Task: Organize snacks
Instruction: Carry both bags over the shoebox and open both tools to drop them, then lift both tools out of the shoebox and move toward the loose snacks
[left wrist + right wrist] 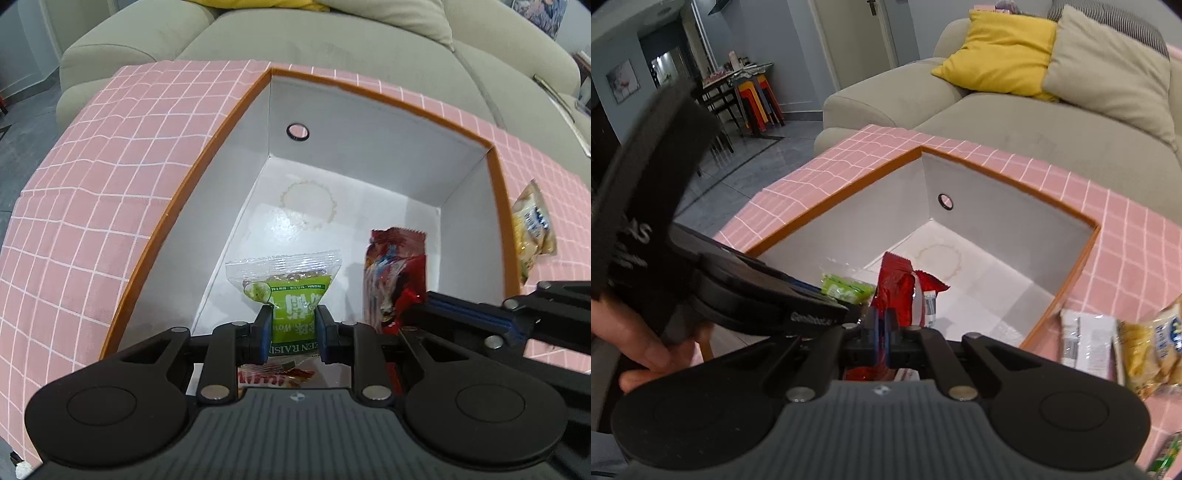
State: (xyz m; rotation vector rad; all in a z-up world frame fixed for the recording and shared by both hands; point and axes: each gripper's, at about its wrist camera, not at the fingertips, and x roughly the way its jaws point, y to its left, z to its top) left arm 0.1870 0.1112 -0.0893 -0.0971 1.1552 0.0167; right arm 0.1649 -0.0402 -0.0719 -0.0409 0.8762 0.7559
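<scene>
Your left gripper [293, 328] is pinching the green raisin packet [291, 295] and your right gripper [882, 332] is clamping the red snack packet [894, 291], both hanging inside the orange-rimmed box [207, 155] near its front wall, probably for dropping together. The yellow biscuit packet [1152, 347] and white bar [1086, 343] are waiting on the pink cloth [92, 184] just beside the box's right rim.
</scene>
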